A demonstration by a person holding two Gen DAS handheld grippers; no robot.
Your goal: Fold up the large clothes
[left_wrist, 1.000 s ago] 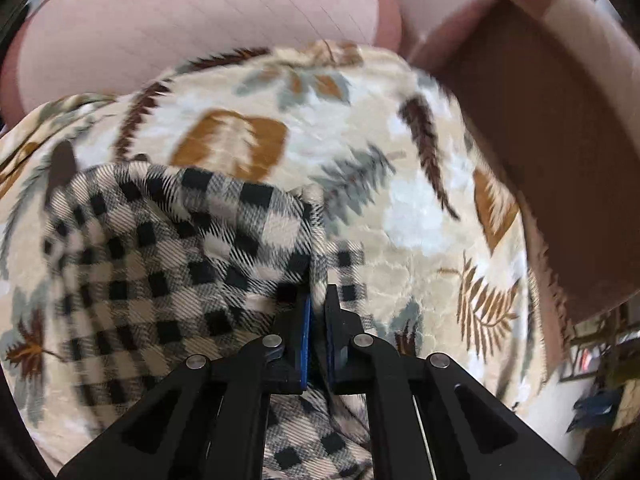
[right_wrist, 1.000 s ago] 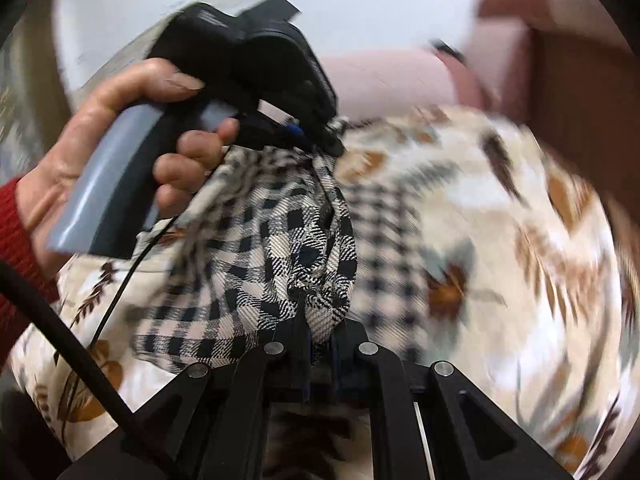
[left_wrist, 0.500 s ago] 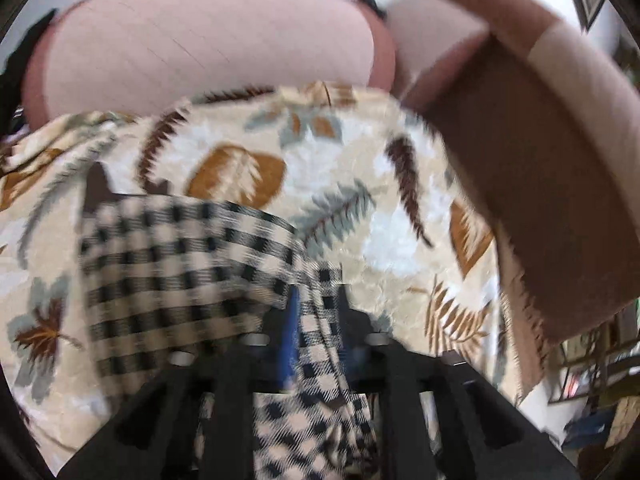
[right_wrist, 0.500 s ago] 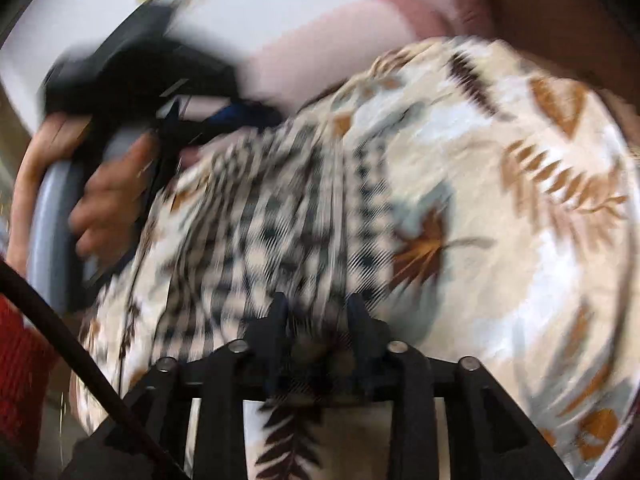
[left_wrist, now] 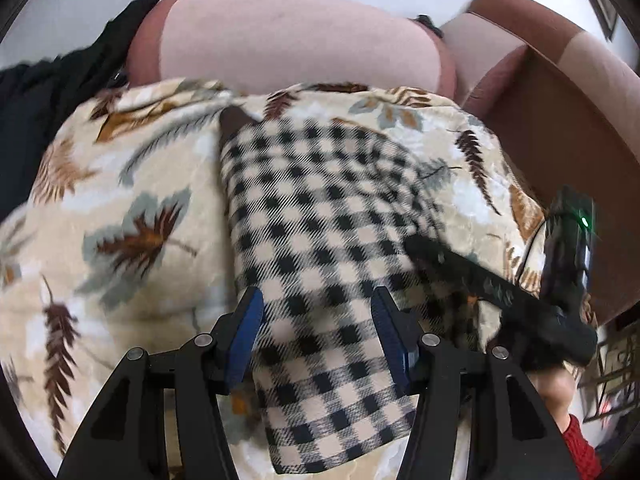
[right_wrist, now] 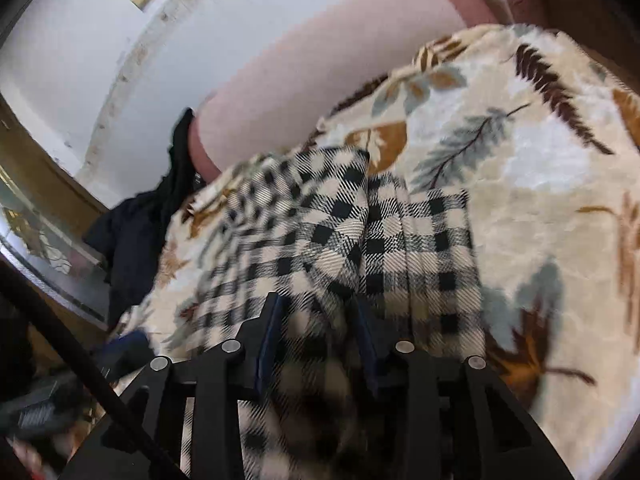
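The checked shirt (left_wrist: pixel 320 216), black and cream, lay folded into a long strip on the blanket (left_wrist: pixel 132 220) with a leaf pattern, which covered the seat of a sofa. In the left wrist view the strip ran from the far part of the blanket down toward the camera, and its near end lay between the two fingers of the left gripper (left_wrist: pixel 318 332). The jaws of this gripper were opening, and the blue pads stood apart from the cloth on both sides, so nothing was pinched. The right gripper (right_wrist: pixel 316 332) was also opening over the same shirt; the cloth lay between its fingers, but the pads did not press on it. In the left view the right gripper appeared at the right edge, dark and blurred, with a red sleeve (left_wrist: pixel 580 448) under it. Behind the blanket rose a pink cushion (left_wrist: pixel 300 44) of the sofa, and a dark garment (left_wrist: pixel 44 100) lay at the left end.
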